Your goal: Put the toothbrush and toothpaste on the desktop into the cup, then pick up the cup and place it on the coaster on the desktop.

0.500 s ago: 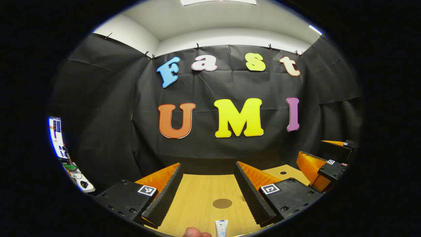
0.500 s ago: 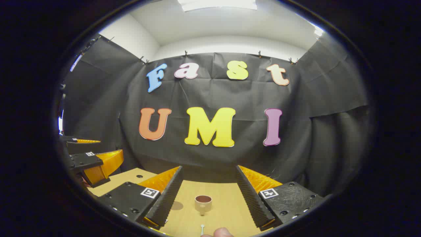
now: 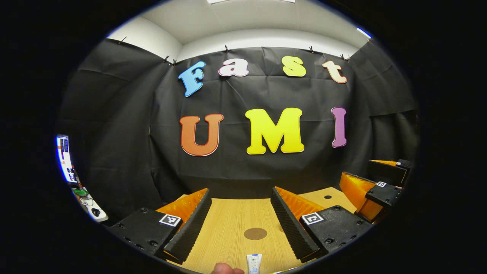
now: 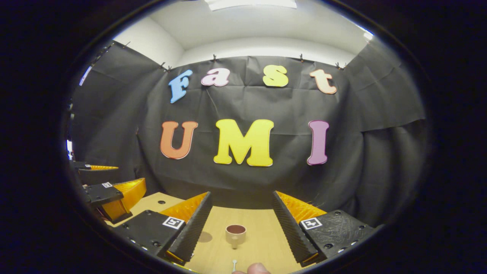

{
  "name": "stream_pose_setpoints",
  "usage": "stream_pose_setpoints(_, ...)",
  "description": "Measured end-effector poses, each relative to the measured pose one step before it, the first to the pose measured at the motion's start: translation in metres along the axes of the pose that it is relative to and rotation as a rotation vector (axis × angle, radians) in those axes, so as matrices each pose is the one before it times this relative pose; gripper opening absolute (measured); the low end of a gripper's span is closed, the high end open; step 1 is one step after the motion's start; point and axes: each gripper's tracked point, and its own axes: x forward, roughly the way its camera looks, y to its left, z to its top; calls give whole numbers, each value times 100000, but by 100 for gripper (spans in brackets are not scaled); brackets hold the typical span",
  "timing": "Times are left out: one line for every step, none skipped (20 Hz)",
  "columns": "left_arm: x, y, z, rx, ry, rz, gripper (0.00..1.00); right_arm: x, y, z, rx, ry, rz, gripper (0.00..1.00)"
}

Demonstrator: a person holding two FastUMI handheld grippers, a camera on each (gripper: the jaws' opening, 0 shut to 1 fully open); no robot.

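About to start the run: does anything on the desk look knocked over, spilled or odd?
Nothing stands out. The cup stands upright on the desk, the coaster lies flat, and the toothpaste lies near the front edge.

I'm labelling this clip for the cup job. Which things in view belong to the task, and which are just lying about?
Belong to the job:
- toothpaste, lying on the desktop
- coaster, nothing on it
- cup, standing upright
- toothbrush, its tip near the bottom edge
- left gripper and right gripper, both open

Just lying about:
- monitor and clutter on a side table
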Motion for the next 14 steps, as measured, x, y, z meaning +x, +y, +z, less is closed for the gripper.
stream_pose_setpoints(309,-59,29,-244,-109,296,99,254,-185,-16,327,28,-170,95)
stream_pose_setpoints(95,36,-62,-312,326,198,99,336,-237,-153,317,660,-603,96)
stream_pose_setpoints(85,-45,-221,-158,760,26,99,186,-144,-109,649,730,-374,97)
stream_pose_setpoints(77,-98,111,-77,-263,-18,99,123,-68,180,721,-372,-16,95)
stream_pose_setpoints(102,-13,66,3,-339,242,99,152,-89,155,-300,-428,-154,95)
stream_pose_setpoints(104,137,-100,-53,110,325,99,232,-155,-158,-605,132,-95,95)
stream_pose_setpoints(123,85,-151,78,341,478,99,143,-69,-147,209,762,328,95)
stream_pose_setpoints(51,6,-80,32,404,448,99,208,54,-311,705,778,271,92)
stream_pose_setpoints(22,-41,24,-218,5,166,99,-5,-106,-20,367,399,110,95)
stream_pose_setpoints(-16,-109,-153,-196,42,83,99,88,-176,-79,-171,218,-33,95)
stream_pose_setpoints(49,-102,-32,87,275,87,99,71,-200,-80,-230,385,-122,95)
stream_pose_setpoints(16,-56,-119,301,335,133,99,164,-114,-212,242,474,-20,95)
stream_pose_setpoints(63,-128,-190,55,378,-88,99,0,-95,-223,195,1477,-248,95)
stream_pose_setpoints(7,-146,-205,-73,449,91,99,235,-239,-609,-47,1817,-411,95)
